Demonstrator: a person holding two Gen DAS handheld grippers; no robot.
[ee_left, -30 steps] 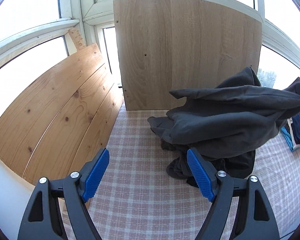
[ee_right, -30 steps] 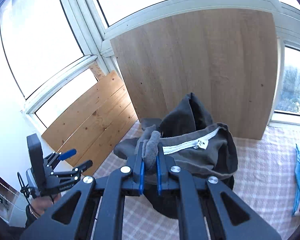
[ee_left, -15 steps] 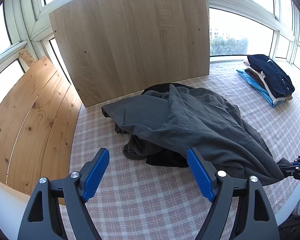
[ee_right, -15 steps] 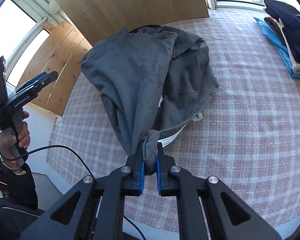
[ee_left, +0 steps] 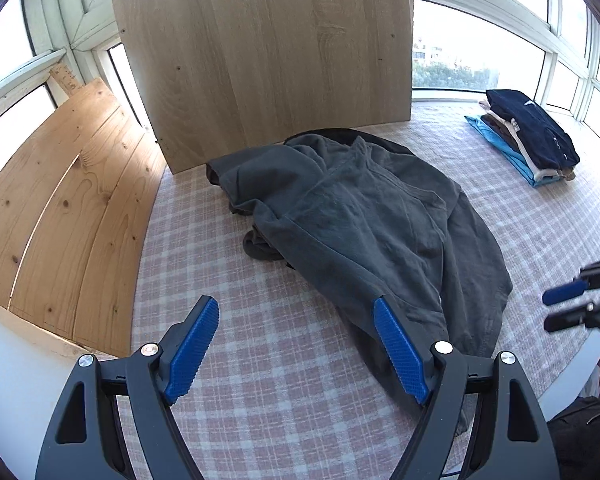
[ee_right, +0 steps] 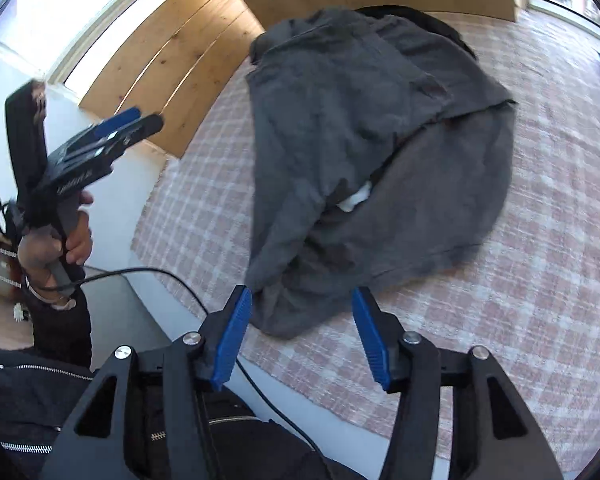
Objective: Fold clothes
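Note:
A dark grey garment [ee_left: 364,216] lies crumpled in a heap on the pink checked table cover [ee_left: 260,360]; it also shows in the right wrist view [ee_right: 372,136], with a bit of white waistband visible. My left gripper [ee_left: 296,348] is open and empty above the table's near edge, left of the garment's near end. My right gripper [ee_right: 302,340] is open, its blue pads on either side of the garment's near corner, not holding it. The right gripper also shows at the right edge of the left wrist view [ee_left: 572,304].
A stack of folded clothes [ee_left: 528,140] lies at the back right. A large wooden board [ee_left: 268,56] stands upright behind the garment, and a pine plank panel [ee_left: 60,208] leans at the left. Windows surround the table. A cable [ee_right: 148,272] hangs by the table edge.
The right gripper pulled the garment down towards the table's near edge, then opened and let it go. The garment now lies on the table. The left gripper stayed open.

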